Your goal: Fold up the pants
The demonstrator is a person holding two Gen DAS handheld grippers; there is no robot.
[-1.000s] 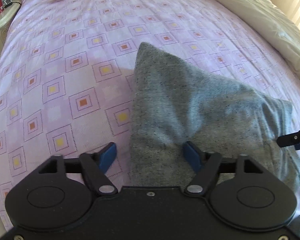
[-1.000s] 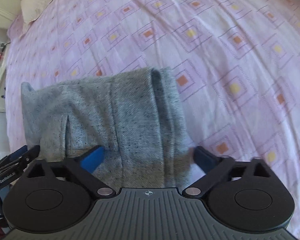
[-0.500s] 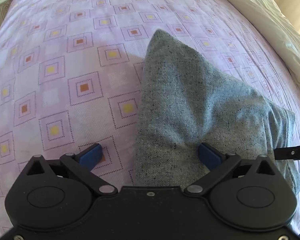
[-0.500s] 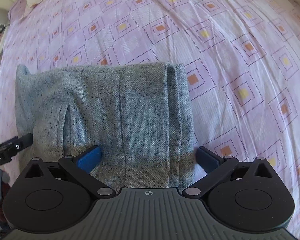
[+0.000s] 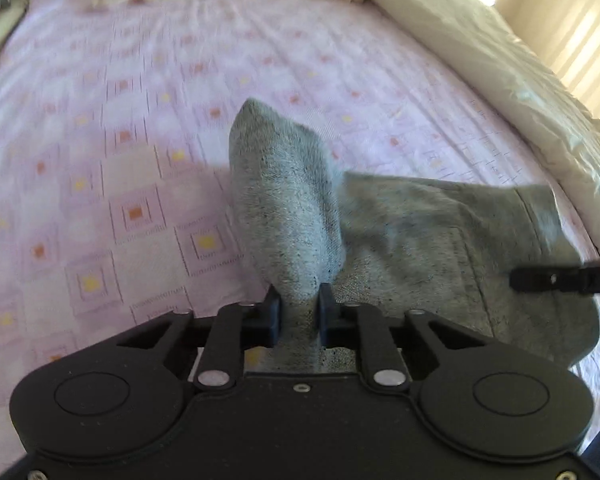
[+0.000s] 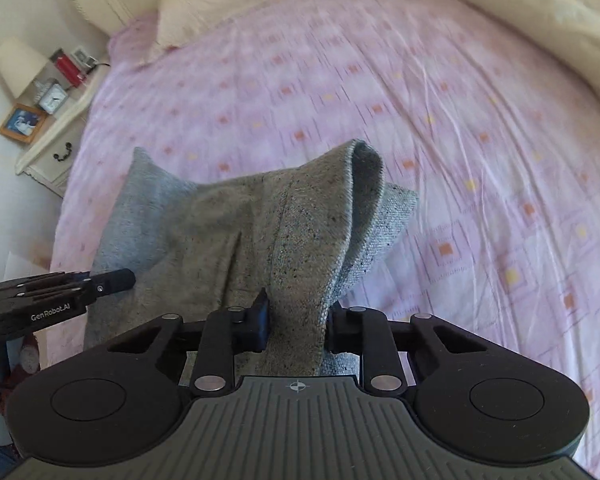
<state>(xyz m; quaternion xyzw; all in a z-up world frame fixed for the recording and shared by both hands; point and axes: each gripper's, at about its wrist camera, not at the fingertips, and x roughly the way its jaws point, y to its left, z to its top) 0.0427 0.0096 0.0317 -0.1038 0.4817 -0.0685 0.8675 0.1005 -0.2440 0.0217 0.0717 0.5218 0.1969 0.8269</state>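
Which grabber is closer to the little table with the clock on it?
Left. The left gripper pinches the pants on the side toward the bedside table; the right gripper pinches them farther from it.

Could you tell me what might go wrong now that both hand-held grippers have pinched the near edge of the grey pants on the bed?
1. The left hand-held gripper and right hand-held gripper each pinch only a narrow bunch of the grey pants; the fabric could slip out.
2. The far layers hang loose, so the earlier fold may open.
3. The pants could drag and rumple the pink bedsheet.
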